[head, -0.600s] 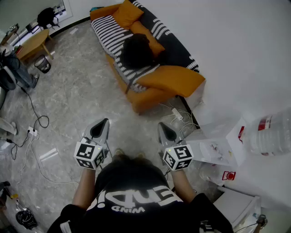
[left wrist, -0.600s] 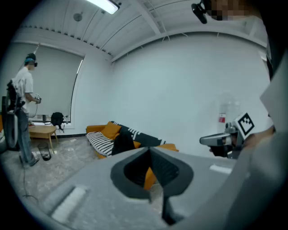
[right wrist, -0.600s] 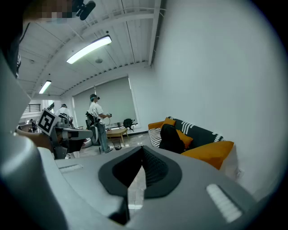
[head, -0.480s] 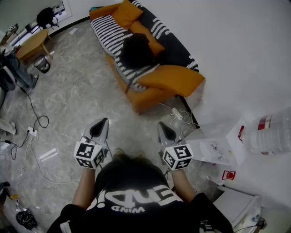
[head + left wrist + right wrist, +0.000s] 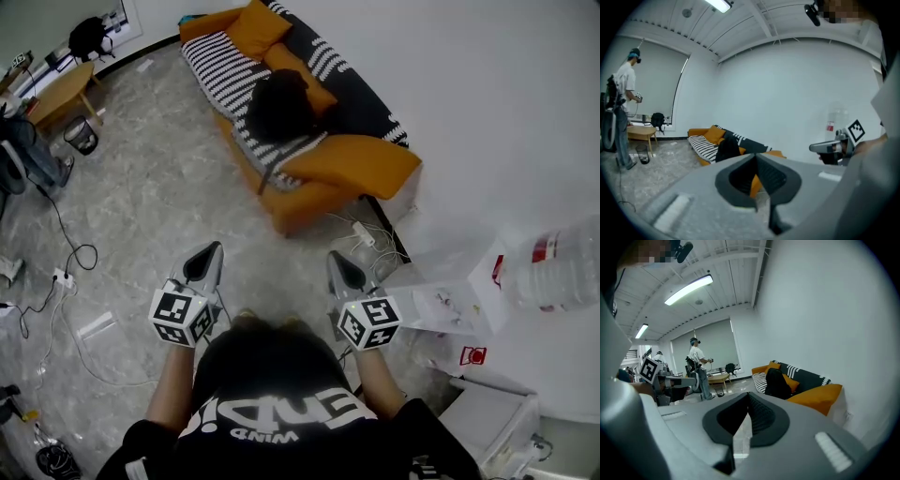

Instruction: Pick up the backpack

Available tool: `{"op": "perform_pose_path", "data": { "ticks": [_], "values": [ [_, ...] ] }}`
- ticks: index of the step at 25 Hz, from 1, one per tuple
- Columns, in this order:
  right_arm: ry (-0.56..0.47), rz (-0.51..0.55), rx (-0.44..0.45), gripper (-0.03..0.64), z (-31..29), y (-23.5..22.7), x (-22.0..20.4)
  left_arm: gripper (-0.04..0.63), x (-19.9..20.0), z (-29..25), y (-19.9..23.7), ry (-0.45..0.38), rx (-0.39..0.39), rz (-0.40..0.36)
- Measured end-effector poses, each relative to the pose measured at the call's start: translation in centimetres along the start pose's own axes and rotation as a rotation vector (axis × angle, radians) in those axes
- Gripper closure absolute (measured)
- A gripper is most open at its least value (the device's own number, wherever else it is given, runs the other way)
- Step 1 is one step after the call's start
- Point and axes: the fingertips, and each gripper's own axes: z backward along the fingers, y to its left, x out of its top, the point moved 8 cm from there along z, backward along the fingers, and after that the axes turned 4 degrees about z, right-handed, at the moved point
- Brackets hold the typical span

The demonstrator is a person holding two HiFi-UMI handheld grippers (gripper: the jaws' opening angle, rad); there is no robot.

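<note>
The black backpack [image 5: 278, 105] lies on the striped seat of an orange sofa [image 5: 309, 204], far ahead of both grippers; it also shows as a dark shape in the left gripper view [image 5: 726, 149] and the right gripper view [image 5: 777, 383]. My left gripper [image 5: 211, 251] and right gripper [image 5: 337, 260] are held side by side over the floor in front of the person's body, both pointing toward the sofa. Each is shut with nothing between its jaws, as both gripper views [image 5: 756, 157] [image 5: 748, 397] confirm.
Cables [image 5: 66, 272] and a power strip [image 5: 364, 234] lie on the stone floor. A wooden table [image 5: 61, 89] and a small bin [image 5: 82, 134] stand far left. A large water bottle [image 5: 562, 272] and white box [image 5: 441, 300] are at right. Another person [image 5: 623, 93] stands by the table.
The head view has shifted slightly; both grippers stay shut and in the same place before the body.
</note>
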Motion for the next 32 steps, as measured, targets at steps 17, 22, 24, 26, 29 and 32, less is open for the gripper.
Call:
{"op": "perform_pose_path", "data": {
  "ticks": [17,22,24,26,29,32],
  "values": [
    [0.036,0.006,0.033,0.617,-6.4,2.7,0.2,0.597,0.0,-2.0,6.7,0.005,-0.065,0.039],
    [0.041,-0.005,0.040,0.617,-10.0,1.0,1.5,0.597,1.1,-4.7,8.9,0.022,-0.071,0.050],
    [0.039,-0.012,0.033,0.617,-11.9,0.0,2.1,0.597,1.7,-6.2,10.3,0.026,-0.070,0.054],
    [0.042,-0.016,0.028,0.617,-13.8,-1.3,2.8,0.597,2.5,-8.1,11.5,0.024,-0.067,0.062],
    [0.054,-0.020,0.033,0.617,-16.6,-3.1,4.0,0.597,4.1,-11.2,13.0,0.024,-0.072,0.068],
    [0.069,-0.021,0.046,0.617,-19.5,-4.9,5.9,0.597,6.3,-14.3,14.4,0.024,-0.081,0.070]
  ]
}}
